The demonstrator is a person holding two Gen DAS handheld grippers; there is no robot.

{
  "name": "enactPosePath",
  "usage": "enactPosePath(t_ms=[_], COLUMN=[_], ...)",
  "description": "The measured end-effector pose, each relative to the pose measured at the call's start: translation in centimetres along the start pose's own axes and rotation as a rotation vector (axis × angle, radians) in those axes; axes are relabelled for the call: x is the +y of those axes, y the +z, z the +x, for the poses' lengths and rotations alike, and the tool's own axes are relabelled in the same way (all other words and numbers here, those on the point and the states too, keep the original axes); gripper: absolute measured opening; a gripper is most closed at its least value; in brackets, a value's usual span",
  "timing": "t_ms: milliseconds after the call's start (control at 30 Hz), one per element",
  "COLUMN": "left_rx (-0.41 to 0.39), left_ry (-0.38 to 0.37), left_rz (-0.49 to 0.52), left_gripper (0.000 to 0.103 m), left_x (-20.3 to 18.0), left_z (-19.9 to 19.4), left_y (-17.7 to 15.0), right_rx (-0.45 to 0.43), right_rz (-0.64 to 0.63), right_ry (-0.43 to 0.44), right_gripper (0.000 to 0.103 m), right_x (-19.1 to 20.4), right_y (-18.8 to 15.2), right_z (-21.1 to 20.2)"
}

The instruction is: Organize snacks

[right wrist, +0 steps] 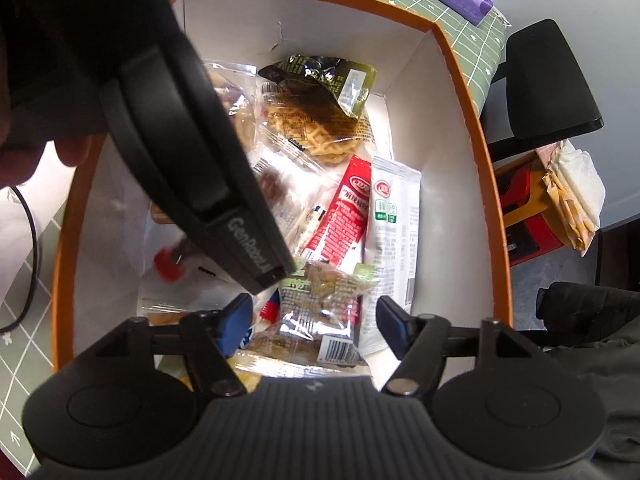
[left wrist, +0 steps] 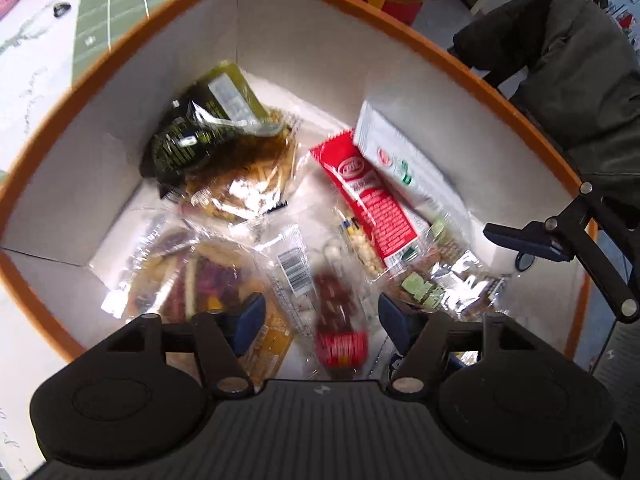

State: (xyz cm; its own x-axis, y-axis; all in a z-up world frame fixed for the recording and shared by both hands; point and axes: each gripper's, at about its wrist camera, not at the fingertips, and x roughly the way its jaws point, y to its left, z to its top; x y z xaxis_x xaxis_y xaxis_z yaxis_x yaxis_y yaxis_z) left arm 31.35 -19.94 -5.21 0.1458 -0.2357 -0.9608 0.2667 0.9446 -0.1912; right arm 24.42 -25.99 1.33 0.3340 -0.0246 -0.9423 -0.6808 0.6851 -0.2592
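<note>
Box (left wrist: 280, 40) with orange rim and white inner walls, filled with loose snack packets; both grippers poised above its open top, looking down.

Left gripper (left wrist: 322, 320) — jaws spread wide, nothing held. Directly between and below the fingertips: a clear packet with dark red contents (left wrist: 338, 308) and a red label at its near end, blurred. Long axis running away from the tool, roughly in line with the fingers' reach, so a closure across its narrow width appears feasible without rotation.

Right gripper (right wrist: 316, 322) — likewise wide open and empty. Beneath it, a crinkled green-labelled packet (right wrist: 320, 292) lying on top of others.

Left tool judged nearer to the red-contents packet; right tool nearer to the green one. Left tool's body crossing the right wrist view and hiding part of the box floor.

Further in: red stick packet (left wrist: 362, 196) and white stick packet (left wrist: 400, 164) side by side, touching, angled toward the far corner; dark green pouch (left wrist: 200, 128) resting on a clear packet of golden snacks (left wrist: 248, 176).

Surface: pale tabletop with a green gridded mat (right wrist: 452, 0). Beside it, a black chair (right wrist: 548, 80) and an orange-and-red bin (right wrist: 524, 204).
</note>
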Motion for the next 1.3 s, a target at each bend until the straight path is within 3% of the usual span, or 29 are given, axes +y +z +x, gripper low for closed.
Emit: enactPosePath(t_ms=[467,733,867,1033,1200,1300], left_rx=[-0.103,-0.210,-0.298,-0.437,-0.508,-0.564], left_ry=[-0.072,-0.052,-0.006,0.107,0.208,0.271], left_rz=[0.028,0.029,0.018,0.055,0.105,0.075], left_gripper=[0.081,0.081,0.081,0.081,0.081,0.081], left_x=[0.9,4.2,6.4,7.8,9.1,10.7], left_z=[-8.4,-14.3,-16.7,-19.3,-19.7,-19.3], left_y=[-2.6,-6.7,-9.8,-14.3,-18.9,-21.6], right_rx=[-0.062,-0.182,-0.284,-0.413,-0.516,-0.551], right_rz=[-0.001,0.036,0.104,0.172,0.210,0.255], right_ry=[-0.076,-0.129,-0.136,-0.129,-0.112,-0.115], right_gripper=[0.079,0.081,0.083,0.088,0.094,0.095], right_x=[1.2,3.0,4.9,8.9,13.5,16.2], right_y=[0.8,2.5,3.1,3.6,3.1,2.1], right_z=[-5.4,-8.7,-10.2,-11.6,-11.7,-11.4])
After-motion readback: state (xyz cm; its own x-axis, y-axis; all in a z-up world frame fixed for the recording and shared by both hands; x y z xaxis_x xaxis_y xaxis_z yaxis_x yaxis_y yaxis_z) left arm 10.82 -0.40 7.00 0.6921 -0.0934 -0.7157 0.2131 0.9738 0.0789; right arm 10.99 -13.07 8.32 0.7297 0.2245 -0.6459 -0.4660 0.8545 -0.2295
